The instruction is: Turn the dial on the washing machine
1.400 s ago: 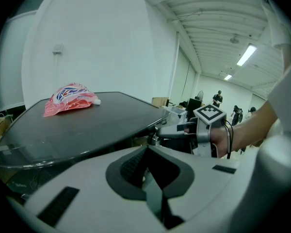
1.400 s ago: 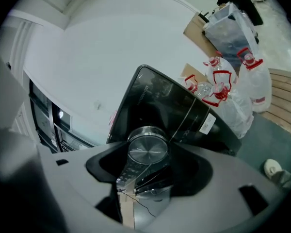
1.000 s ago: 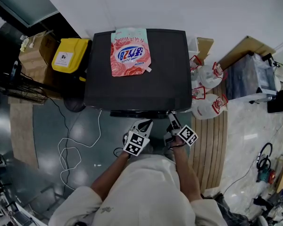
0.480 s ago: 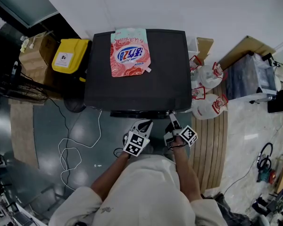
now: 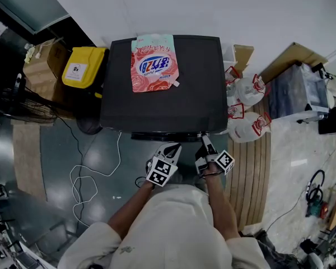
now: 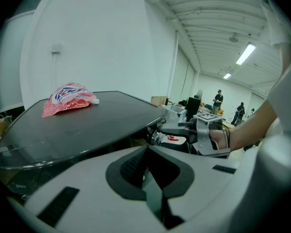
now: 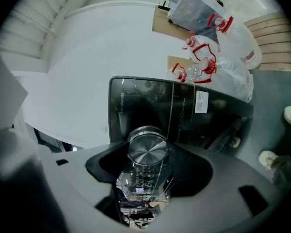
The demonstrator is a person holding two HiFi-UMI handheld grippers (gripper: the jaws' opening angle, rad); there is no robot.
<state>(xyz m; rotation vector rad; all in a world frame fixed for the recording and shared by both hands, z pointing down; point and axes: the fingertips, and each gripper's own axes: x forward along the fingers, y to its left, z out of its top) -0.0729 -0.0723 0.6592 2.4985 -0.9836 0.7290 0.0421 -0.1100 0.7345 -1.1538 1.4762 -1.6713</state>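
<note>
One black washer (image 5: pixel 162 88) fills the middle of the head view, with a pink pouch (image 5: pixel 154 63) lying flat on its lid toward the back edge. Both grippers are at the washer's front edge. The left gripper (image 5: pixel 172 148) is near the middle of that edge, its jaws together on nothing. The right gripper (image 5: pixel 204 142) is at the washer's front right corner and is the nearer to the task. Its own view shows the dial (image 7: pixel 146 148), a round steel knob on the washer's front panel, seated between the jaws, which appear clamped on its rim. The dial's axis points straight back along the jaws, so turning likely calls for a wrist roll about that line.
</note>
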